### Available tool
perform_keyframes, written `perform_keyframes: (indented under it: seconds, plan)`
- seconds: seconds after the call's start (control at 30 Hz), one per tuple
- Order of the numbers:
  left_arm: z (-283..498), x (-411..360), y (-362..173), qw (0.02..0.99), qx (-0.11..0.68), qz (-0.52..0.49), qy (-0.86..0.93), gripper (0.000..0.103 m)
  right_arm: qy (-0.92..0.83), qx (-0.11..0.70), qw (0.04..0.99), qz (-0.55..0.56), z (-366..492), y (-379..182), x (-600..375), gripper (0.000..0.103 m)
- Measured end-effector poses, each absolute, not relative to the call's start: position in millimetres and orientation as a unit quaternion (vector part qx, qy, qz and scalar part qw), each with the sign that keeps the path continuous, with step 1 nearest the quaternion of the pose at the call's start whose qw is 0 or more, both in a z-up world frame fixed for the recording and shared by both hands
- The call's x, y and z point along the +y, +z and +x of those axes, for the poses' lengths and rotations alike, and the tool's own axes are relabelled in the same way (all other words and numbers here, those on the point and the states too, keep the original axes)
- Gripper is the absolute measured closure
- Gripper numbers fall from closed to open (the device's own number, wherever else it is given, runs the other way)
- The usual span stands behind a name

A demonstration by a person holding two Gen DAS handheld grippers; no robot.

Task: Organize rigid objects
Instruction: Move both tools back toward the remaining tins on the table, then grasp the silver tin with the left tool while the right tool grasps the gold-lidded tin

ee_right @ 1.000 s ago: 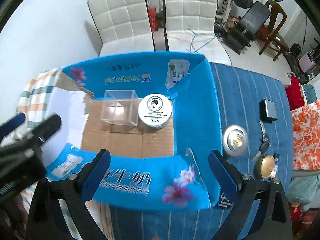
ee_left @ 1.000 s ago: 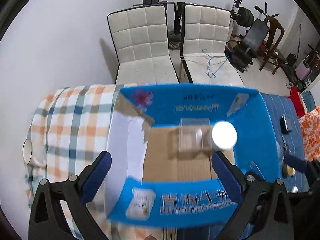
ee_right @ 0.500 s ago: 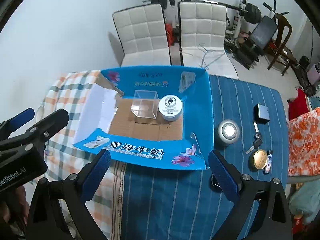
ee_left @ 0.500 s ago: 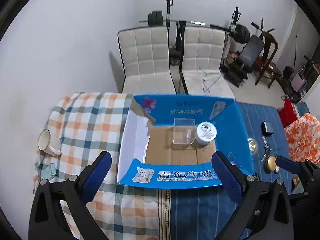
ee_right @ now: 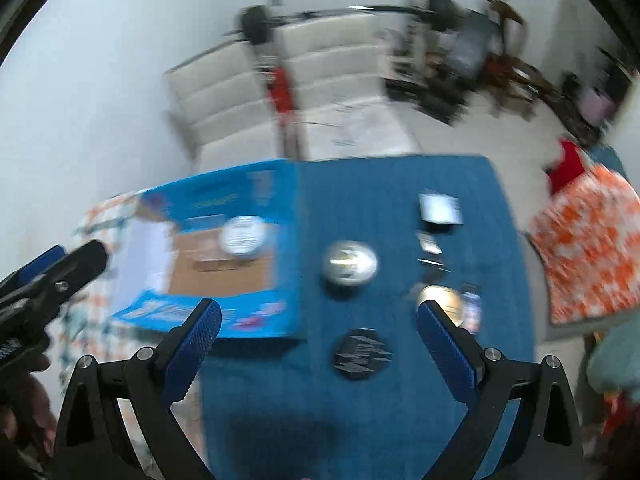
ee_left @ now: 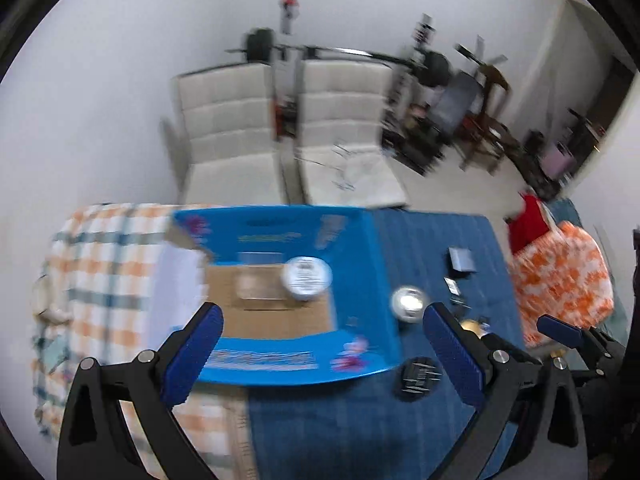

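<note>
A blue cardboard box (ee_left: 360, 248) (ee_right: 286, 216) lies open on the table, holding a white round jar (ee_left: 306, 278) (ee_right: 243, 234) and a clear plastic cube (ee_left: 258, 284). Right of it on the blue cloth lie a silver round tin (ee_left: 408, 304) (ee_right: 350, 266), a black round lid (ee_left: 418, 376) (ee_right: 362, 354), a gold tin (ee_right: 440, 300), a dark square case (ee_left: 462, 260) (ee_right: 440, 208) and keys (ee_right: 432, 252). My left gripper (ee_left: 324, 356) hangs open above the box's near right corner. My right gripper (ee_right: 318, 350) hangs open above the black lid. Both hold nothing. Both views are blurred.
A checked cloth (ee_left: 104, 264) covers the table's left part, with a white mug (ee_left: 40, 300) at its left edge. Two white chairs (ee_left: 232, 136) stand behind the table. An orange patterned fabric (ee_right: 588, 248) lies at the right. Gym gear (ee_left: 440, 68) fills the far room.
Both grippers have risen away from the box and swung right. The small items on the blue cloth have come toward the middle of both views. Both stay open and empty.
</note>
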State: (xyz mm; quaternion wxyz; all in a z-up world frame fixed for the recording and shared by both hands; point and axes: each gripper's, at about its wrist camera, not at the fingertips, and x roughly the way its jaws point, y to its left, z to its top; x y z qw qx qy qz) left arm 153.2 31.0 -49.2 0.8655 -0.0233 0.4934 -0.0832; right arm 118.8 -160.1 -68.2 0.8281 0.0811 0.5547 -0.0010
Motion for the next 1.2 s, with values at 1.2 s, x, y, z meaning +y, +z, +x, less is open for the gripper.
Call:
perform_keyframes:
  seconds: [1.2]
  plan:
    - [272.7, -190.0, -322.6, 0.641, 0.737, 0.181, -0.114, 0.032, -0.106, 0.707, 0.66, 0.232, 171.5, -342.5, -308.1, 0.033]
